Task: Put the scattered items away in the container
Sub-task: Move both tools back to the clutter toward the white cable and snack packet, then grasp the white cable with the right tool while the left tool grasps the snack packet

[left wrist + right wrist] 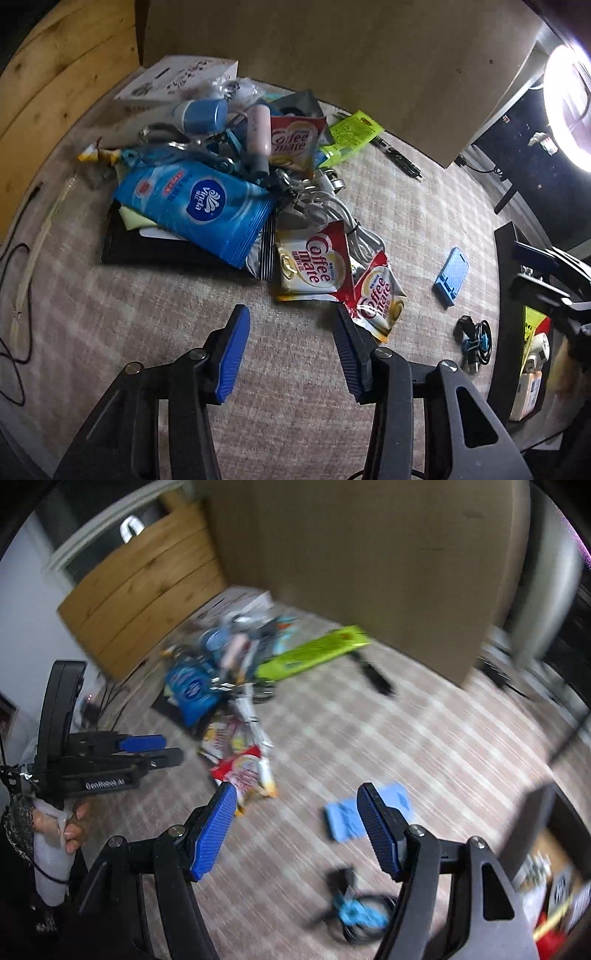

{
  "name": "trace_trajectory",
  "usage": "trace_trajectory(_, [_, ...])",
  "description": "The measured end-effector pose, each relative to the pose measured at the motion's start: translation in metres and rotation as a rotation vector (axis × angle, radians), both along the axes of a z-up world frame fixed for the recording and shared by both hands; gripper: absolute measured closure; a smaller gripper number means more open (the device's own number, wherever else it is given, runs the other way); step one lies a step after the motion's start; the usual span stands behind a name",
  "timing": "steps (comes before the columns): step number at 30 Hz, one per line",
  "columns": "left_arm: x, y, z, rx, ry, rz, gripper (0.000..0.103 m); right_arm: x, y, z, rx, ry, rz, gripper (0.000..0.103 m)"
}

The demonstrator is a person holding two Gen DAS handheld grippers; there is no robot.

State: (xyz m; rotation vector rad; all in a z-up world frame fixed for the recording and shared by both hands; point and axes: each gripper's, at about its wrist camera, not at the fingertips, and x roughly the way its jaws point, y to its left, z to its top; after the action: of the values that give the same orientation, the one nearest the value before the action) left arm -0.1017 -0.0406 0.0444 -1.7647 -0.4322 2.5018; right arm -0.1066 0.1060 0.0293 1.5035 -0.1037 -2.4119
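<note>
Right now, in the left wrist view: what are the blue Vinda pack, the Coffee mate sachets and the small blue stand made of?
Vinda pack: soft plastic film, glossy, creased. Coffee mate sachets: glossy laminated film, probably foil-lined; wrinkled, crimped edges. Small blue stand: looks like rigid matte plastic, flat with crisp edges.

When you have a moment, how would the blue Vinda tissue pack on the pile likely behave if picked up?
The Vinda tissue pack looks soft and crinkled, so it would probably flex. Its glossy film may be slippery. It overlaps a dark flat item, so lifting may disturb neighbours.
</note>
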Motion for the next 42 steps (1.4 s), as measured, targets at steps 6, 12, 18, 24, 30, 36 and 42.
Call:
trace_trajectory(6, [-0.015, 0.003, -0.015, 0.036, -0.018, 0.013, 0.06, -0.048, -0.03, -0.031, -0.006, -0.086, 0.094, 0.047])
trace_trajectory(12, [-0.027, 0.008, -0.023, 0.026, -0.026, -0.009, 0.06, -0.078, -0.044, -0.054, -0.056, -0.156, 0.129, 0.054])
trace_trajectory(18, [-0.035, 0.017, -0.027, 0.012, -0.028, -0.04, 0.06, -0.095, -0.057, -0.069, -0.069, -0.195, 0.167, 0.062])
trace_trajectory(24, [-0.042, 0.026, -0.032, 0.031, -0.046, -0.058, 0.06, -0.107, -0.067, -0.084, -0.021, -0.22, 0.186, 0.076])
trace_trajectory(30, [-0.057, 0.038, -0.033, -0.021, -0.043, -0.086, 0.056, -0.11, -0.052, -0.089, -0.031, -0.229, 0.151, 0.079])
trace_trajectory(36, [-0.062, 0.034, -0.029, 0.008, -0.021, -0.054, 0.078, -0.108, -0.044, -0.088, -0.036, -0.217, 0.133, 0.083])
trace_trajectory(42, [-0.06, 0.027, -0.02, 0.025, 0.013, -0.029, 0.093, -0.103, -0.031, -0.084, -0.069, -0.206, 0.086, 0.084])
